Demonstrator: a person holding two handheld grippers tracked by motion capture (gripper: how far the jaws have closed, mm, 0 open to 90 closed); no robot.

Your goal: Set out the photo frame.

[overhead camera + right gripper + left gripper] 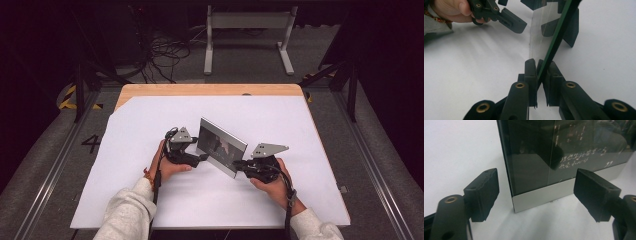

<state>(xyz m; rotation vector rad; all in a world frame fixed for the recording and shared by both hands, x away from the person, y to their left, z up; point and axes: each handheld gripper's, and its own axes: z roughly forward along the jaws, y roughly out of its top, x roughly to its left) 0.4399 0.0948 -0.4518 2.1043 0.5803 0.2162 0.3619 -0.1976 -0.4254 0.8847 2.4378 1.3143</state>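
Centrally on the white table cover (150, 200), a glass-fronted panel (221, 146) stands on edge, its near end pinched edge-on by the right gripper (541, 67). Ahead of the left gripper (536, 192), whose jaws stand spread and clear, sits the panel's far corner. Judged best: keep the pinch firm and upright; nothing nearby obstructs.

Cut off by the top edge in the left gripper view: dark glass panel with silver base strip (564, 157). White script on it too small to read. Near counter (300, 125) edge partly hidden behind grey sleeves (125, 215).
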